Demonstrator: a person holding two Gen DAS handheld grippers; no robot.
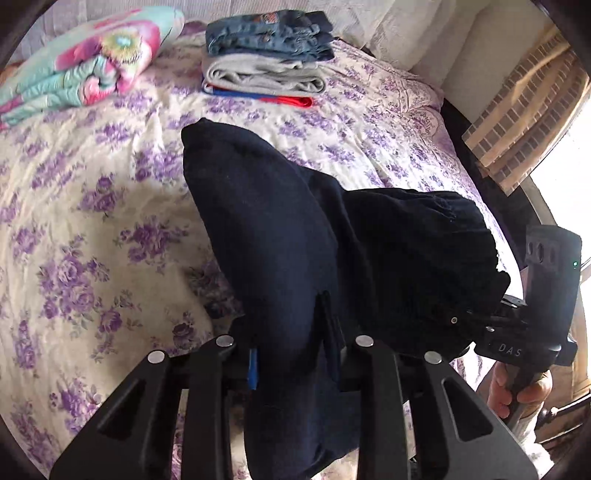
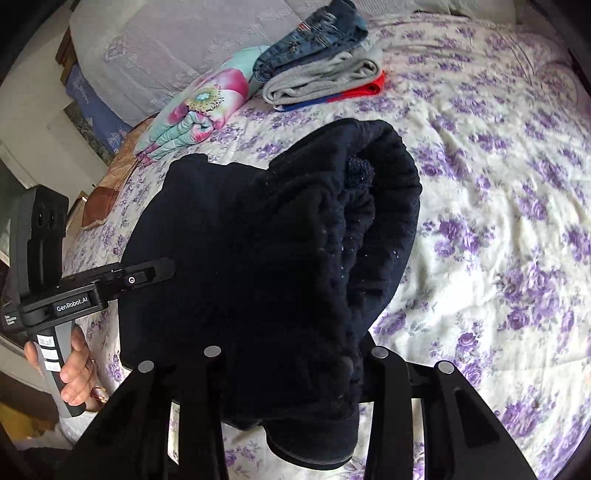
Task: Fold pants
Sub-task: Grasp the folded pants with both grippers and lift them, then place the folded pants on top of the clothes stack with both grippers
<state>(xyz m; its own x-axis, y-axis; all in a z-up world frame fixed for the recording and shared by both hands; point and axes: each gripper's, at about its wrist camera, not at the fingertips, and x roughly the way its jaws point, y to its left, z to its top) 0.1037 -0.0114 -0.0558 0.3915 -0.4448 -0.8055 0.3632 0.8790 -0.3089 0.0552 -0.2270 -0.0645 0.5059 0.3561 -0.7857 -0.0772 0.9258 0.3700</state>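
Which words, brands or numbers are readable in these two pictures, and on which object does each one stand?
"GenRobot.AI": side of the left claw body, right wrist view.
"DAS": side of the right claw body, left wrist view.
Small white label at that left claw's rear: too small to read.
Handwritten white tags on its handle: unreadable.
Patch on the folded jeans: blurred.

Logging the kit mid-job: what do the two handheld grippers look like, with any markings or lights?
Both are matte black. The right gripper has a boxy upright block with a small green light and pale letters "DAS" on its body. The left gripper reads "GenRobot.AI" in white and has white labels on its grey handle. No cables or sleeves show.
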